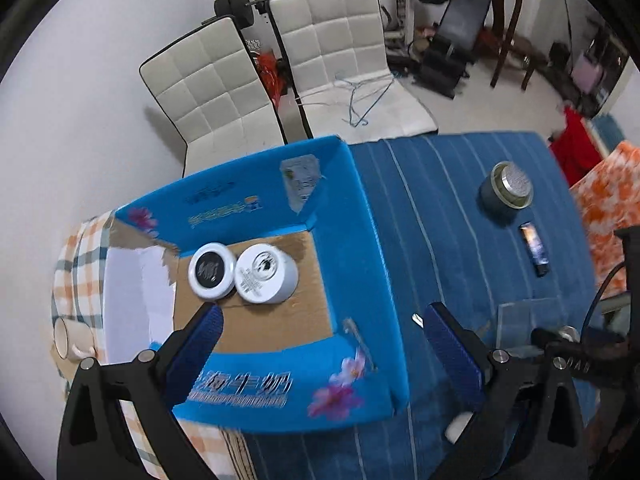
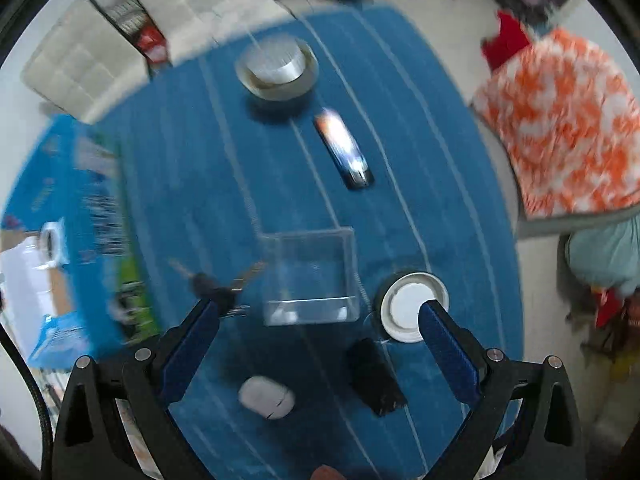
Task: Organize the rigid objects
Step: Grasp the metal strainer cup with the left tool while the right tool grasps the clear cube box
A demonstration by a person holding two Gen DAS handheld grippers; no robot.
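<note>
The right gripper hangs wide and empty over the blue tabletop; nearest it lie a white case and a small black block, both just inside the spread of its fingers; a little further on, a white lid sits touching the right fingertip in the picture, a clear box stands between the fingers, and a bunch of keys lies by the left fingertip; beyond those a lighter, then a round tin at the far edge; this view is smeared, so the small things may be misnamed.

The left gripper is likewise wide and empty, poised above the blue carton; two round jars already lie side by side on its cardboard floor; past the carton wall the tin and lighter wait on the cloth.

The step in hand looks like a fetch: some items are boxed, most are not, and the right gripper is choosing its next piece. The next move calls for lowering squarely over one item, probably the case or the block, closing on its narrow sides without nudging the clear box, then carrying it leftward over the carton wall.
</note>
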